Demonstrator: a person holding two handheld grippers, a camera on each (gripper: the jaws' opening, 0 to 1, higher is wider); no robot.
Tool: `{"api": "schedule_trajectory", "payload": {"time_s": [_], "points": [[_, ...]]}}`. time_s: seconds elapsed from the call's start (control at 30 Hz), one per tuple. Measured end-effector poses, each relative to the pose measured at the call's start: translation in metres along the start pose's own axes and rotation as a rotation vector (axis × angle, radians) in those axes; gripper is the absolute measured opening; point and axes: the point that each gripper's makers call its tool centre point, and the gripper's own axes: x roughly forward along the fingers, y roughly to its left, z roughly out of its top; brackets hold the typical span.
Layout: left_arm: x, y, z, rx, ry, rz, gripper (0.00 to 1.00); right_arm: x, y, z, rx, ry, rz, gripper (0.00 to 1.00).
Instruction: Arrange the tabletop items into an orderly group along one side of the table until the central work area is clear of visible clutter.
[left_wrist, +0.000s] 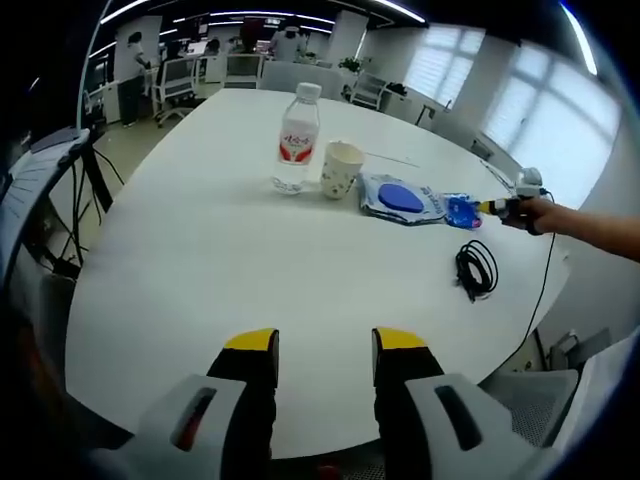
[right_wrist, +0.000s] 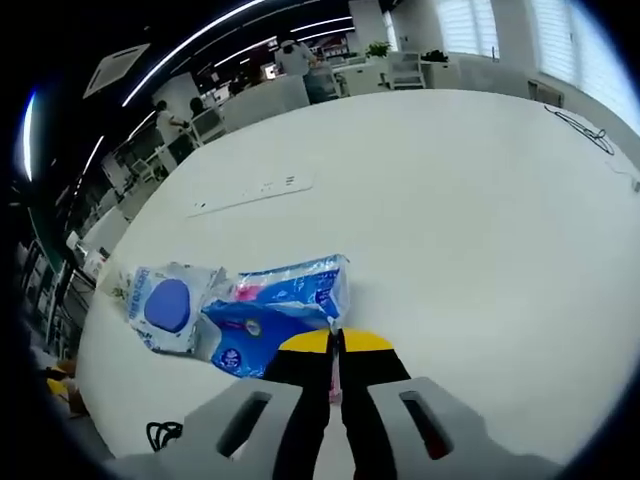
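White and smooth, a large rounded tabletop (left_wrist: 200, 260) sits in a bright open office with ceiling strip lights and chairs behind it.

From the left gripper view, the left tongs (left_wrist: 325, 350) stand open at the near edge with a clear gap between their yellow-tipped black jaws, holding nothing. Ahead and to their right lies a coiled black cable (left_wrist: 476, 268). Farther ahead, a flat crinkled plastic pouch with a round blue patch (left_wrist: 398, 198) lies with its long axis running left to right. Left of it stands an upright cream paper cup (left_wrist: 340, 169), and just beside that an upright clear plastic water bottle (left_wrist: 297, 138) with a red label and white cap. At the far right, the right tongs (left_wrist: 487, 206) meet a blue packet (left_wrist: 462, 210).

From the right gripper view, the right tongs (right_wrist: 336, 345) are pinched together on the edge of a soft, glossy blue plastic packet (right_wrist: 275, 305), whose long axis runs leftward away from the jaws. Touching its far left end lies the white pouch with the blue disc (right_wrist: 168, 305). Beyond, a long white power strip (right_wrist: 250, 195) lies flat.
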Motion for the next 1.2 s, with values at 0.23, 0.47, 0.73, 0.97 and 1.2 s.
{"api": "schedule_trajectory", "payload": {"time_s": [0.23, 0.47, 0.73, 0.97, 1.2], "points": [[0.001, -0.002, 0.005, -0.001, -0.005, 0.004, 0.36, 0.003, -0.001, 0.003, 0.009, 0.009, 0.0, 0.0], [0.002, -0.003, 0.008, 0.008, -0.006, 0.0, 0.36, 0.005, -0.009, 0.006, 0.014, 0.011, -0.016, 0.0], [0.001, -0.004, 0.01, 0.017, -0.007, -0.004, 0.36, 0.004, -0.015, 0.006, 0.016, 0.011, -0.041, 0.02], [-0.001, -0.004, 0.011, 0.014, -0.014, -0.007, 0.36, 0.001, -0.019, 0.011, -0.02, 0.001, -0.066, 0.06], [0.0, -0.007, 0.012, 0.018, -0.012, -0.021, 0.36, -0.012, -0.016, 0.015, -0.082, -0.018, -0.058, 0.11]]}}
